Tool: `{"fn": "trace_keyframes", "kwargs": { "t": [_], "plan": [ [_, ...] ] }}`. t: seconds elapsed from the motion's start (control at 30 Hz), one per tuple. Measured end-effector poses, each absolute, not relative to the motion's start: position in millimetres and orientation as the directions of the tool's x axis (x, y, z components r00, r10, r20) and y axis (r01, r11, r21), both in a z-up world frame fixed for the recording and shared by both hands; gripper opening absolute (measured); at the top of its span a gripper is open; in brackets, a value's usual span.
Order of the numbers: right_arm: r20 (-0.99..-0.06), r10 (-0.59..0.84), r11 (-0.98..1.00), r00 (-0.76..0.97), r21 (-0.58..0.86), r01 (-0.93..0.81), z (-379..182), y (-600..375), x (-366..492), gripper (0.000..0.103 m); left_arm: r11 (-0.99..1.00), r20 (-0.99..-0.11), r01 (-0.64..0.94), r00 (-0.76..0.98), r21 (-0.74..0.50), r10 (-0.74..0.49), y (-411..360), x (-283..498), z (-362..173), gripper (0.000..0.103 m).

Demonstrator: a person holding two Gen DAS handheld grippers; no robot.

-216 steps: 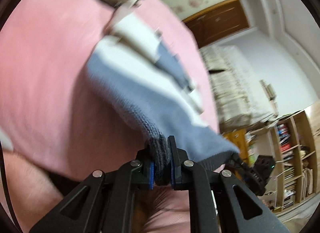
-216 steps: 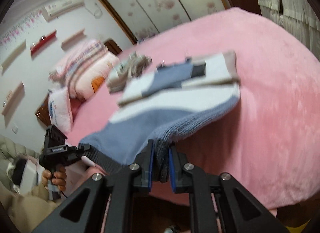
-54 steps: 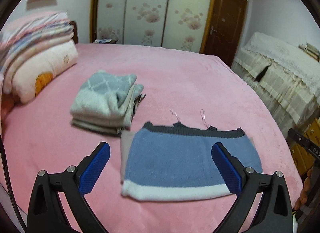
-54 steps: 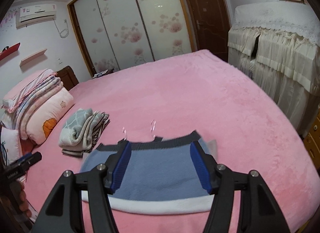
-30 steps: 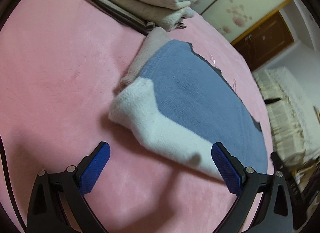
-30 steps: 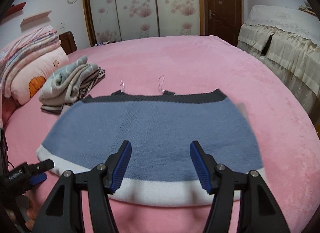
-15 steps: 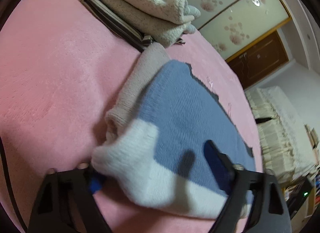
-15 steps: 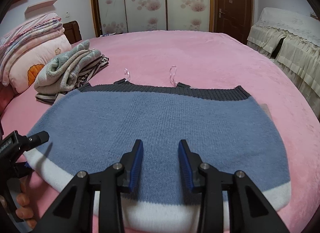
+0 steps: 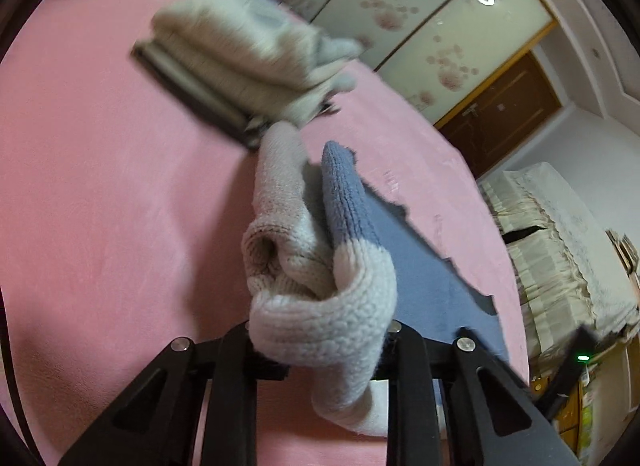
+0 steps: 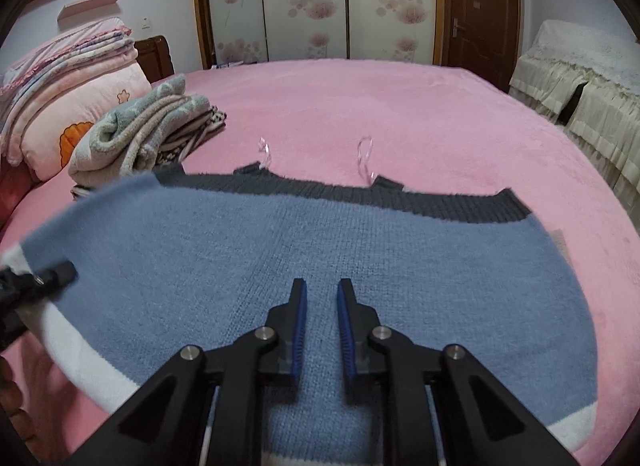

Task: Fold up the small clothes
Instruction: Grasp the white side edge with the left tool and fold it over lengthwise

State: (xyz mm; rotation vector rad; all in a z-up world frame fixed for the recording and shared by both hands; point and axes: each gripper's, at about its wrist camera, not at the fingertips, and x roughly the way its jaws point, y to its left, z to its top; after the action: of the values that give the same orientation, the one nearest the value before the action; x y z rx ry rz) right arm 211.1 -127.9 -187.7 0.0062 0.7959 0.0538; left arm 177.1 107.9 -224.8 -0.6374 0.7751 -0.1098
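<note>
Two claws working one knit top | left gripper (image 9: pixel 320 350) is pinching the knit top (image 10: pixel 320 266) by its white hem corner, bunching it | right gripper (image 10: pixel 322 330) is hovering narrowly parted over the top's blue middle | folded pile (image 10: pixel 136 137) is sitting just beyond the top on pink bed (image 10: pixel 400 97).

The left wrist camera sat low and very close at the knit top's (image 9: pixel 352 225) white hem corner, looking along its edge toward the folded stack (image 9: pixel 248 65) at 11 o'clock and the wardrobe doors (image 9: pixel 420 25) at 1 o'clock. The right wrist camera stood higher over the garment's near hem, facing the wardrobe at 12 o'clock, with the stack at 10 o'clock. Both views shared the top, the stack, the pink bed (image 10: pixel 400 105) and the wardrobe.
</note>
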Motion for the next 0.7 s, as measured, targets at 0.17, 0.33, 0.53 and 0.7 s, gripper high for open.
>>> {"fn": "trace_keyframes", "kwargs": {
  "t": [0.17,0.33,0.53,0.7],
  "plan": [
    [-0.745,0.097,0.995,0.660,0.070,-0.067,-202,-133,219,0.014,0.831,-0.563,-0.045,0.756,-0.554,-0.334,84,176,-188,0.020],
    [-0.754,0.118,0.993,0.646,0.091,-0.075,-208,-136,221,0.014,0.844,-0.516,0.053,0.771,-0.534,-0.375,51,178,-157,0.020],
    [-0.761,0.131,0.991,0.635,0.097,-0.088,-206,-135,221,0.014,0.862,-0.499,0.144,0.764,-0.486,-0.409,2,186,-130,0.020],
    [-0.734,0.186,0.981,0.653,0.180,-0.077,-183,-159,208,0.014,0.873,-0.506,0.207,0.746,-0.441,-0.433,-40,190,-117,0.020]
  ]
}}
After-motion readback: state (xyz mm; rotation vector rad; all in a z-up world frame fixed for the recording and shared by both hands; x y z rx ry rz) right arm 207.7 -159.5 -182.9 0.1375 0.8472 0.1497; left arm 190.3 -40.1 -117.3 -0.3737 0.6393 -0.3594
